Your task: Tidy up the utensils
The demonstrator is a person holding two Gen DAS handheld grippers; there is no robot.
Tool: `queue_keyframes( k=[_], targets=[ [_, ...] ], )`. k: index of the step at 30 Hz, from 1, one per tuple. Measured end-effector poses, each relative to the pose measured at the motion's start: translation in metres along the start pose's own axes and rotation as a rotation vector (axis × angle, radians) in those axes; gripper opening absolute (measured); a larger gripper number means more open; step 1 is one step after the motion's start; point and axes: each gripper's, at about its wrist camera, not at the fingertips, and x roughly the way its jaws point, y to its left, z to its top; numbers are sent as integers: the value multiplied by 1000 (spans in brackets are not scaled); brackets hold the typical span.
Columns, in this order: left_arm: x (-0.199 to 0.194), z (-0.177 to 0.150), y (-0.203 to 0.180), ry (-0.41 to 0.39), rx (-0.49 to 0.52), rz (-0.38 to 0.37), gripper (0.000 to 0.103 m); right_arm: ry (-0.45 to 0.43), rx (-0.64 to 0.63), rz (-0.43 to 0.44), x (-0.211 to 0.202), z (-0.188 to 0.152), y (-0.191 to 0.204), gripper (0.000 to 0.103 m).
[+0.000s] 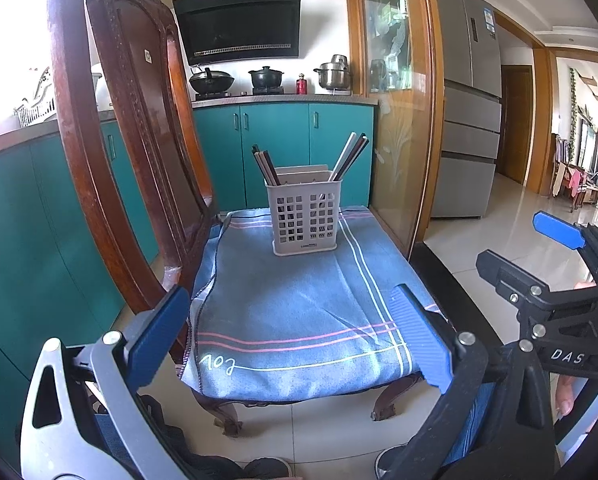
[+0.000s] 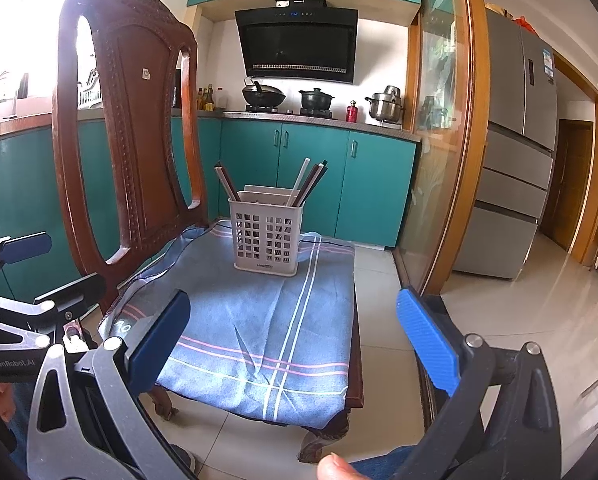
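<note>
- The left gripper [image 1: 295, 336] hovers nearest the camera, just short of the front edge of the blue cloth [image 1: 299, 304]; its blue pads stand wide apart with nothing between them.
- The right gripper [image 2: 295, 340] also hangs in front of the cloth, on the side away from the chair back, its jaws spread wide and empty; the left wrist view catches it at the right edge [image 1: 559, 280].
- The cloth, striped pink and white, drapes over the seat of a dark wooden chair [image 2: 127, 140], and its near half lies bare.
- The utensil holder [image 1: 305, 216], a pale plastic basket with a grid front, stands upright at the far end of the cloth, beside the chair back.
- Chopsticks [image 1: 349, 158] lean out of the holder's right compartment, and a second bunch [image 1: 265, 166] leans left from the other side.
- Beyond the holder, teal cabinets [image 2: 311, 180] carry a stove with pots [image 2: 317, 100], under a black range hood [image 2: 299, 46].
- A steel refrigerator [image 2: 515, 140] stands right of the cabinets, behind a glass partition.
</note>
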Motion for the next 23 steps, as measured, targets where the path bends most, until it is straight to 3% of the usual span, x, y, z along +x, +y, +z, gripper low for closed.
queue_keyframes(
  k=[17, 23],
  targets=[
    [9, -4, -6, 18, 4, 4, 100, 11, 6, -1, 6, -6, -2, 100],
    [52, 3, -1, 96, 6, -37, 100, 65, 42, 5, 30, -6, -13, 100]
  ],
)
